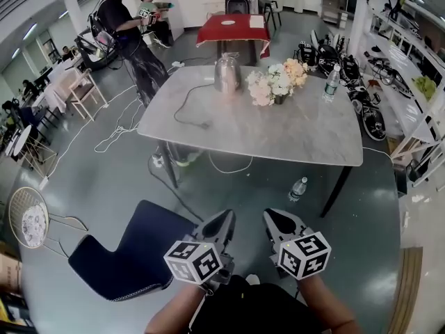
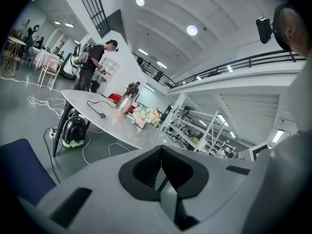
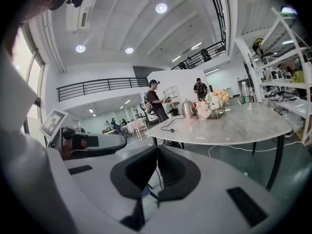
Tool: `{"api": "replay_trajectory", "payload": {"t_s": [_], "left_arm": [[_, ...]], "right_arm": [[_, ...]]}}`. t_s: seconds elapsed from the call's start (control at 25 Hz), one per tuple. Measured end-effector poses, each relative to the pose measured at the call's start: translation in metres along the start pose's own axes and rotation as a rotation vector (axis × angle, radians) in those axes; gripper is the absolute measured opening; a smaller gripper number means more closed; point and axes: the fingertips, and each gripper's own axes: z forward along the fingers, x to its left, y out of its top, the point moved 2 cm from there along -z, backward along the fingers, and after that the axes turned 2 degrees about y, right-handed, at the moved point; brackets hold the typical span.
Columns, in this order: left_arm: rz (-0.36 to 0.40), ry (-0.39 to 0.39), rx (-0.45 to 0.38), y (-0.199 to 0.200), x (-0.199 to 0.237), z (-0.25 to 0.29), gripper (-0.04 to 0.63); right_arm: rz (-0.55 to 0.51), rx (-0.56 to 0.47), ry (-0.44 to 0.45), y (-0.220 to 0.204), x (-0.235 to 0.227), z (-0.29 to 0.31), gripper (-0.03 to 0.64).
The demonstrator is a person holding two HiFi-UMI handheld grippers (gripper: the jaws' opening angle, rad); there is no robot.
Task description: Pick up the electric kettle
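Note:
A silver electric kettle [image 1: 227, 73] stands at the far edge of a grey marble table [image 1: 292, 134], its black cord [image 1: 186, 110] trailing across the top. It also shows as the small kettle [image 2: 124, 103] in the left gripper view and the distant kettle [image 3: 188, 108] in the right gripper view. My left gripper [image 1: 226, 219] and right gripper [image 1: 273, 218] are held side by side near my body, well short of the table. Both are shut with nothing between the jaws.
A bouquet of pale flowers [image 1: 275, 81] stands beside the kettle, a water bottle [image 1: 331, 84] at the table's right. A dark blue chair [image 1: 128, 249] is at my left. Another bottle [image 1: 297, 188] and cables lie on the floor. A person [image 1: 128, 30] stands beyond the table.

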Motion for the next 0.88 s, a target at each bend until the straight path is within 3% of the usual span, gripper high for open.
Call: {"api": "replay_trajectory", "payload": {"t_s": [0.32,0.88], "left_arm": [[0.010,0.024,0.013,0.008,0.014,0.019,0.006],[0.006,-0.010,0.022,0.054,0.059,0.080,0.006]], "right_arm": [[-0.006,0.007,0.001,0.005,-0.009,0.016,0.008],[-0.018,0.019,-0.020,0.038,-0.036,0.091,0.008]]}}
